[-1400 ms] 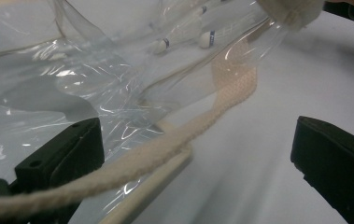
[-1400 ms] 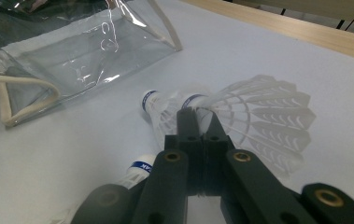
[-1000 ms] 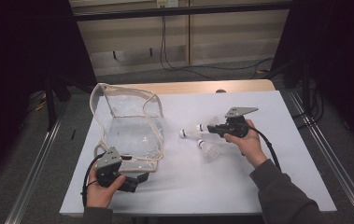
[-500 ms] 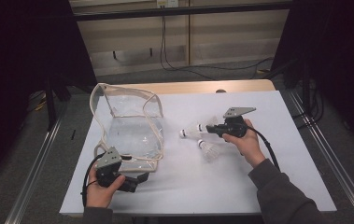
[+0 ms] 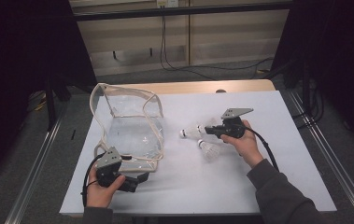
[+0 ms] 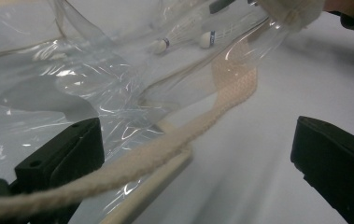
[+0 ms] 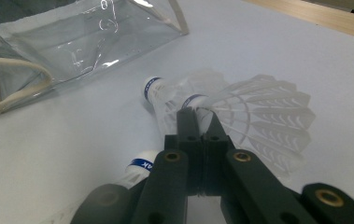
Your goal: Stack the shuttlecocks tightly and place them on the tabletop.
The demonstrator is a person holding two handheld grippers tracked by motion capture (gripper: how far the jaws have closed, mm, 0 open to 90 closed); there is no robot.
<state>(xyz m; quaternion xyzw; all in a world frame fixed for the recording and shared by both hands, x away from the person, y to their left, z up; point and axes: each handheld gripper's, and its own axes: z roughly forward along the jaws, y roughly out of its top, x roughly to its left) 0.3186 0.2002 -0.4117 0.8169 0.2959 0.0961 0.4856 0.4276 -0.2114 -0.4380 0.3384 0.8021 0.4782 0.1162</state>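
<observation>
A clear plastic bag (image 5: 135, 126) with beige trim stands open at the table's left. My left gripper (image 5: 138, 179) sits at the bag's near edge, open; its jaws straddle the bag's beige strap (image 6: 221, 100) without pressing it. My right gripper (image 5: 208, 131) is shut on a white shuttlecock (image 7: 258, 114), pinching it just behind the blue-banded cork. A second shuttlecock (image 7: 165, 95) lies right beside the held one, cork toward the bag. A third shuttlecock (image 5: 208, 148) rests on the sheet below the right gripper, and its cork (image 7: 139, 165) shows under the jaws.
A white sheet (image 5: 296, 140) covers the table, with a bare wooden strip (image 5: 198, 87) along the far edge. Metal rails (image 5: 322, 144) run down both sides. Cables hang against the back wall (image 5: 165, 42).
</observation>
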